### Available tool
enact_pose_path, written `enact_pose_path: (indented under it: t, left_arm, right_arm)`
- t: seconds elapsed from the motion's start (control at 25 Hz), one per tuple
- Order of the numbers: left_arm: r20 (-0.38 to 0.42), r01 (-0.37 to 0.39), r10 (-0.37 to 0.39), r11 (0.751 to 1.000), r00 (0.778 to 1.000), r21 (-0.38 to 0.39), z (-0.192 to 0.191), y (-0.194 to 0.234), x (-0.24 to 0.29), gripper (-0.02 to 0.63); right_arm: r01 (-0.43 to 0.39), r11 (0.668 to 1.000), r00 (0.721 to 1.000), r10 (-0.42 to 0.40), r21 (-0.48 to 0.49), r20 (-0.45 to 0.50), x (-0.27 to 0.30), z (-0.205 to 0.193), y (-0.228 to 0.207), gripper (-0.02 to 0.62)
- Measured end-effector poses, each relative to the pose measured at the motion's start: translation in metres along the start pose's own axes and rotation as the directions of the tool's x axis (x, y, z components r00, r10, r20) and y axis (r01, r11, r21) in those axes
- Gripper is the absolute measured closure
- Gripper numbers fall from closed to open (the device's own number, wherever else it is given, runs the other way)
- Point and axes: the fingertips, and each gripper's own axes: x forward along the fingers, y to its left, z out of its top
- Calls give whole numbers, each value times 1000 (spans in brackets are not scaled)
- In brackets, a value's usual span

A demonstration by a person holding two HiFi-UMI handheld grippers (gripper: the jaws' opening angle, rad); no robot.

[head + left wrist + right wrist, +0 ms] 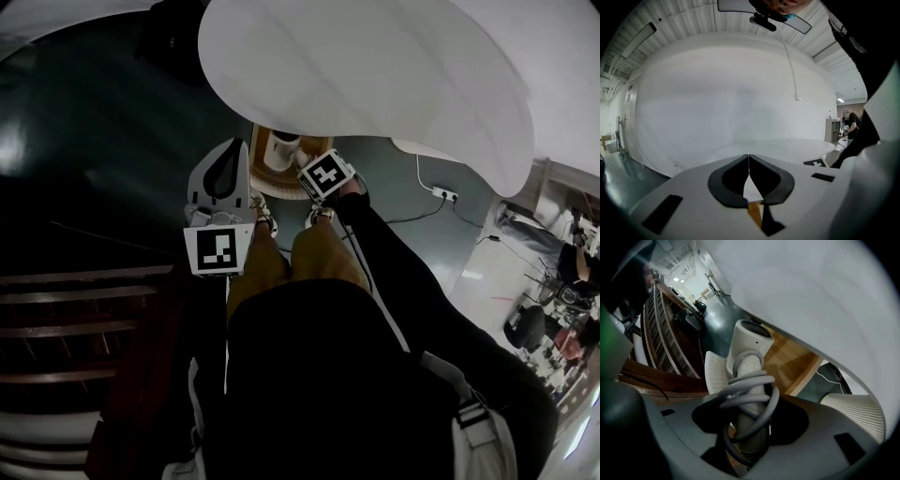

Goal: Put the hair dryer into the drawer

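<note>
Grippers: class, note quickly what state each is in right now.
Left gripper: jaws closed, nothing between them.
Right gripper: jaws closed on the hair dryer, by its handle.

Hair dryer [749,355], clamped in the right tongs [747,423]: smooth off-white plastic, satin sheen. Its cord [752,392]: grey rubbery sheath, smooth. Drawer [794,357], beneath those tongs: pale wood, smooth. Bench [375,66], ahead of the left tongs [749,161]: white, matt. Floor [103,141]: dark, glossy.

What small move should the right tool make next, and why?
Probably lower the right tool until the hair dryer rests on the drawer bottom: it grips the cord-wrapped handle, and the dryer seems to hang just above the wood.
</note>
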Motion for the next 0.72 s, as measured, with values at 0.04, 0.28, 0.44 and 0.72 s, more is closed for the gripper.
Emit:
enact_pose_path:
  t: [0.04,0.28,0.44,0.72]
  left_arm:
    - [-2,-1,1,1000,1000,0,-1,0,0,588]
    - [-22,-7,6,1000,1000,-17,-8,-3,5,588]
    - [-33,-12,11,1000,999,-20,-16,3,1,588]
    - [-64,-15,14,1000,998,-21,-28,10,-1,588]
  right_arm:
    - [3,1000,1000,-3,-3,13,3,4,-1,351]
    - [35,999,993,-34,-13,112,16,24,-7,351]
    - [99,994,981,-104,39,165,23,36,-5,351]
    - [192,970,958,-218,149,187,32,52,-19,351]
